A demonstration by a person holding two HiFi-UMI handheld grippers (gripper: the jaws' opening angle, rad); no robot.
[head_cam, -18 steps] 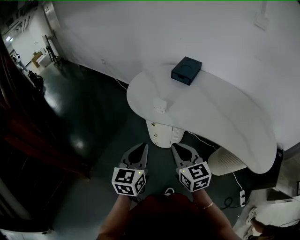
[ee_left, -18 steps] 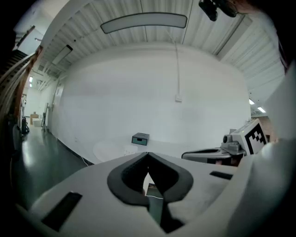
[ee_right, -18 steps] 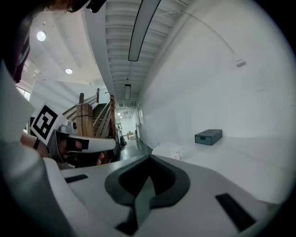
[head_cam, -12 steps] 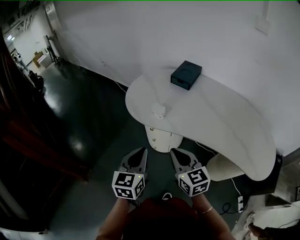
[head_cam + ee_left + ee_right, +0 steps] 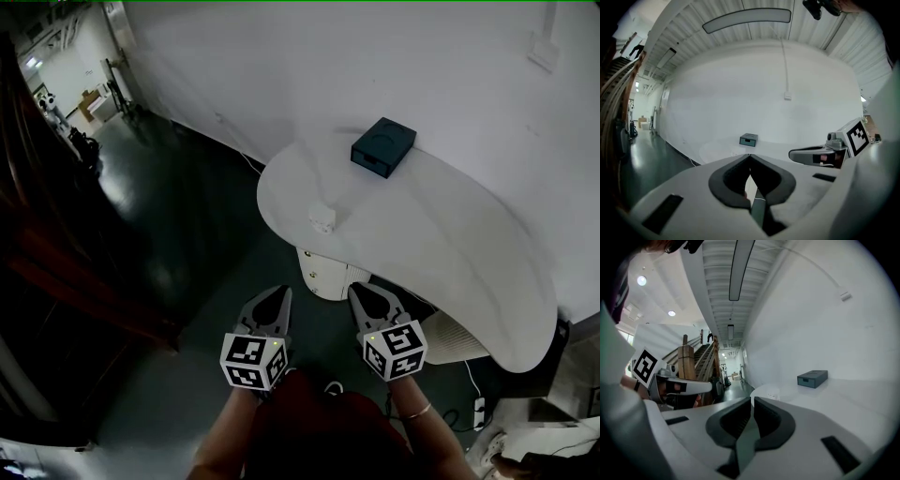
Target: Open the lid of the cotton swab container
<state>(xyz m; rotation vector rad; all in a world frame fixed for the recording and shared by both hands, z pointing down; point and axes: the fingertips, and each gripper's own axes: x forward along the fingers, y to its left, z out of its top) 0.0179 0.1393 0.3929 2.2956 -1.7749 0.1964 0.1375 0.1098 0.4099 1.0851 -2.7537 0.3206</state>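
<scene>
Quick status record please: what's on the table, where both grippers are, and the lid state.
table: white, curved
cotton swab container: small, white, near the table's front edge
dark box: far edge, by the wall
left gripper: shut, empty, short of the table
right gripper: shut, empty, short of the table
lid: too small to tell

The view swung slightly, sliding the table (image 5: pixel 450 253) and dark box (image 5: pixel 382 146) a little right; the right gripper (image 5: pixel 361 291) edged right, away from the left gripper (image 5: pixel 277 294).
</scene>
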